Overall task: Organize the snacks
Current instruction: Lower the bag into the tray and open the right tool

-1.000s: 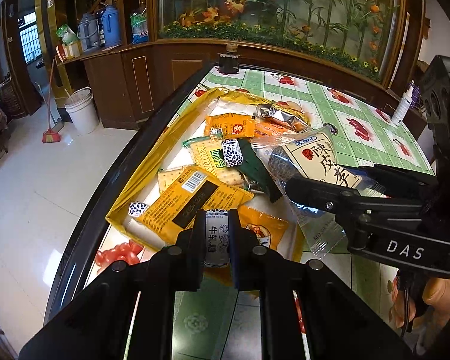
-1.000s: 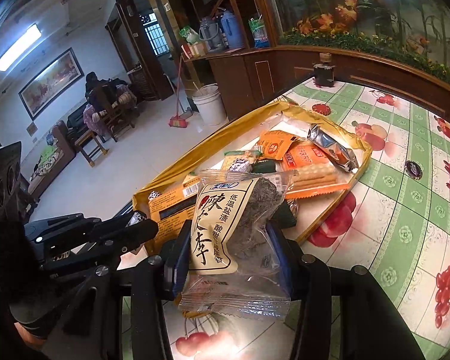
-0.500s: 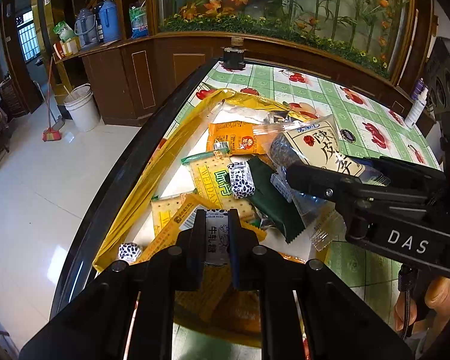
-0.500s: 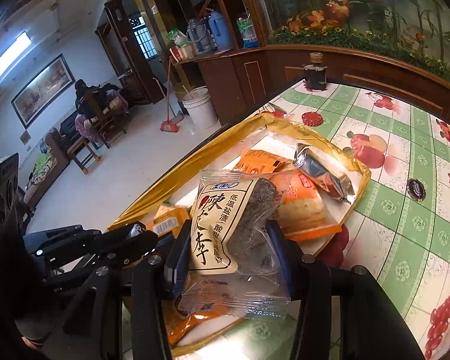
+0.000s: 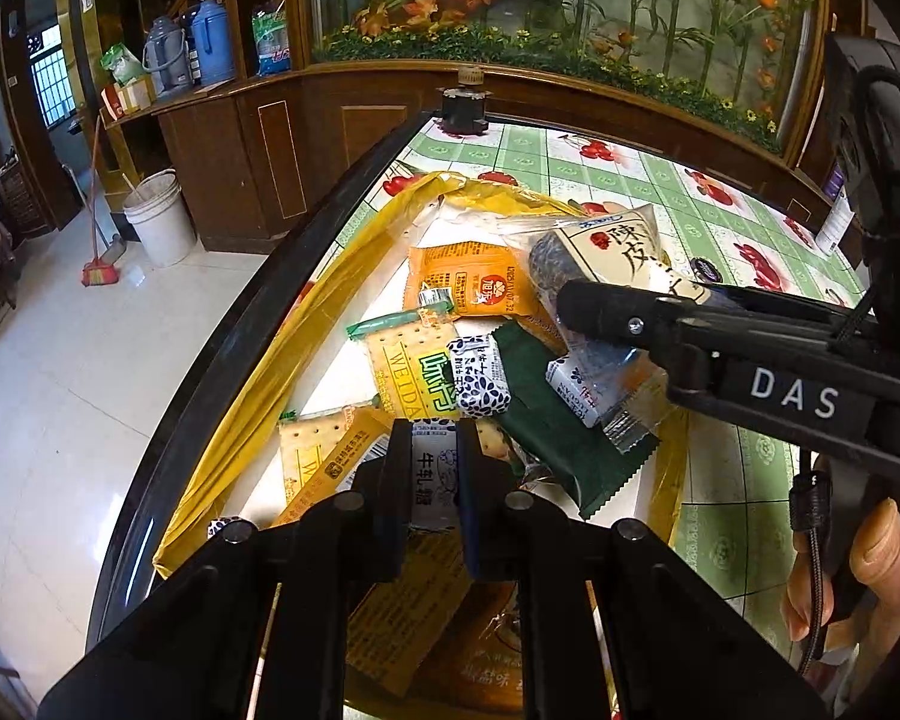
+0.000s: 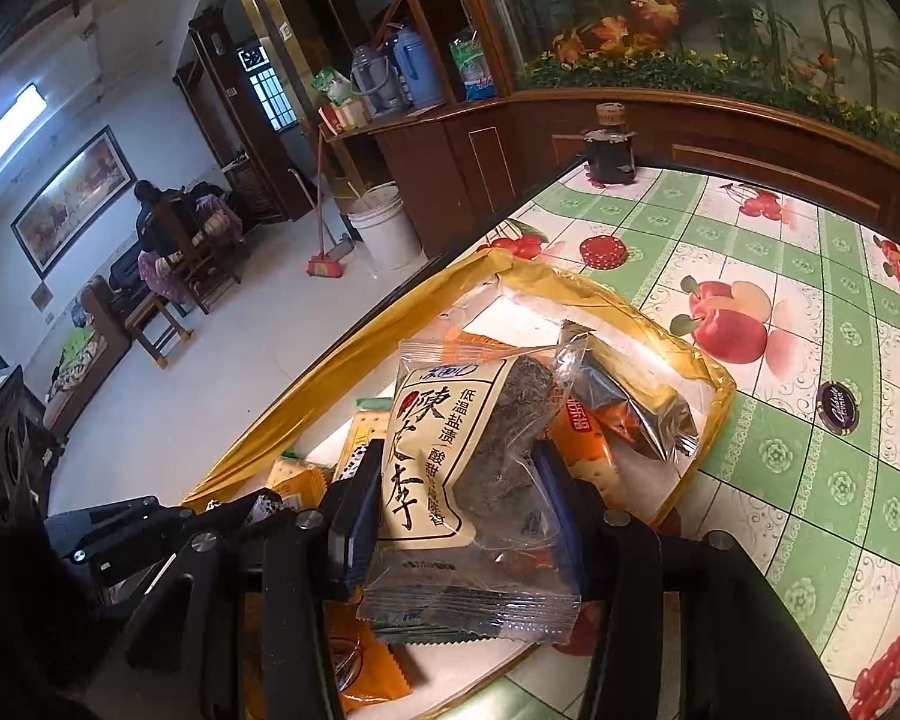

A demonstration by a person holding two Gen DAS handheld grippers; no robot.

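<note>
The table point(image 6: 810, 276), covered in a green-checked cloth printed with fruit, runs along a wooden cabinet. Near its rounded edge lies a shallow tray with a crumpled yellow-gold rim point(image 5: 252, 396), and the loose snacks sit heaped inside it.

The right tool point(image 6: 459, 489) hangs above the tray, its two fingers pinching a clear plum packet point(image 6: 450, 456) with a cream label in Chinese characters and dark fruit showing through the film. The packet stands roughly upright between the pads, clear of the pile below. In the left view the same packet point(image 5: 606, 252) juts out past the right tool's dark arm.

The left tool point(image 5: 435, 474) is low over the near side of the tray, its fingers pressed onto a small white milk candy point(image 5: 435, 477), which stands upright in the grip.

Beneath them in the tray lie a yellow cracker pack point(image 5: 414, 366), a dark green wrapper point(image 5: 561, 438) beside it, an orange sachet point(image 5: 471, 288) farther back, and a small black-and-white spotted candy point(image 5: 480, 384) resting on the crackers.
</note>
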